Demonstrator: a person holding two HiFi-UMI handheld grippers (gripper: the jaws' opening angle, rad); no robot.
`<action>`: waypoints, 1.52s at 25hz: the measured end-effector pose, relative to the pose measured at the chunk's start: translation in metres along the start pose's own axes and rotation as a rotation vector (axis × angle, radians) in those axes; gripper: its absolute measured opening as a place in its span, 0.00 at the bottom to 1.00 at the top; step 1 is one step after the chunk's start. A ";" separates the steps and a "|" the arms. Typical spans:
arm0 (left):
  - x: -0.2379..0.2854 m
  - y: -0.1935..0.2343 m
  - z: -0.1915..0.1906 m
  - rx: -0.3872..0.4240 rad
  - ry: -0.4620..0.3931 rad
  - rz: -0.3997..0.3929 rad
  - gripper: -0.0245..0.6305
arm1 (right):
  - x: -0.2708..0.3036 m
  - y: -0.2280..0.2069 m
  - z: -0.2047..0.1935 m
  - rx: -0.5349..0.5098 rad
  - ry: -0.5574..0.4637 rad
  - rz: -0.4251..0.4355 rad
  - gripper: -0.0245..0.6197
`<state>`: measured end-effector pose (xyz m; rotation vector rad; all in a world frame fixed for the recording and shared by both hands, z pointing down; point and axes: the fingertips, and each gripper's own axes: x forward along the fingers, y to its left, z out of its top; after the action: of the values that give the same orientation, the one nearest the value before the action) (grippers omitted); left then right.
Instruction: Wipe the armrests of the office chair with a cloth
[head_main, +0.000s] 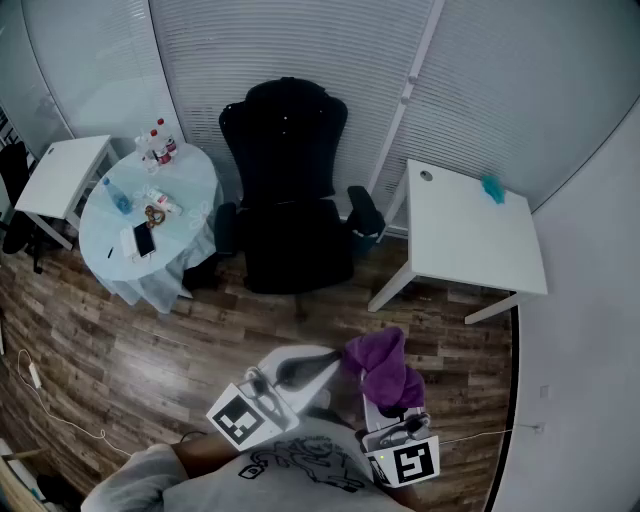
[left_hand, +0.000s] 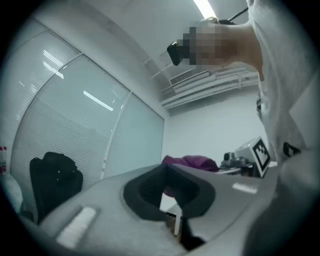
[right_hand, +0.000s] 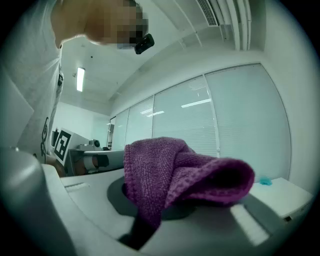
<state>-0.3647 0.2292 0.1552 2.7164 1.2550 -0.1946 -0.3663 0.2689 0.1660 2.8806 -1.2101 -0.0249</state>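
1. The right gripper (right_hand: 162, 212) is clamped on the purple cloth (right_hand: 185, 175). The cloth bunches up out of the jaws and flops over toward 3 o'clock in the right gripper view.
2. The left gripper (left_hand: 170, 200) has its jaws together, or as good as, with nothing between them. Only a thin sliver of background shows through the dark pad recess.
3. In the head view both grippers sit low in the frame, close to the person's body. The left one is at about 6 o'clock and the right one at about 5 o'clock, with the cloth sticking up just above it. The two are near each other but not touching.
4. The office chair (head_main: 285, 190) is black and sits straight ahead at 12 o'clock, facing the person, with its back against the blinds (head_main: 330, 60).
5. Its left armrest (head_main: 227, 225) is at the seat's 9 o'clock and its right armrest (head_main: 365, 210) is at 3 o'clock. The cloth is well apart from both, with open wooden floor (head_main: 150, 340) in between.
6. A round tabletop (head_main: 195, 175) with a pale cover is at 10 o'clock, just beside the chair. It carries a few bottles (head_main: 160, 140) near the far edge and a phone (head_main: 144, 239) near the front. I can't make out the smaller bits on it.
7. A white desk (head_main: 470, 240) is at 2 o'clock, with a small teal thing (head_main: 492, 187) near its far corner. A smaller white table (head_main: 60, 170) sits out at 9 to 10 o'clock, past the round one.
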 end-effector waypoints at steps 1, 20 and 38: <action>0.001 -0.001 0.000 -0.001 -0.001 0.000 0.04 | -0.002 -0.002 -0.002 0.002 0.002 0.002 0.09; 0.081 -0.023 -0.021 -0.009 0.005 0.019 0.04 | -0.035 -0.084 -0.005 0.041 -0.009 0.014 0.09; 0.152 0.044 -0.050 -0.030 0.014 0.016 0.04 | 0.020 -0.158 -0.034 0.071 0.030 0.006 0.09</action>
<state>-0.2305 0.3233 0.1812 2.7064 1.2298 -0.1536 -0.2386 0.3657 0.1960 2.9263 -1.2390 0.0631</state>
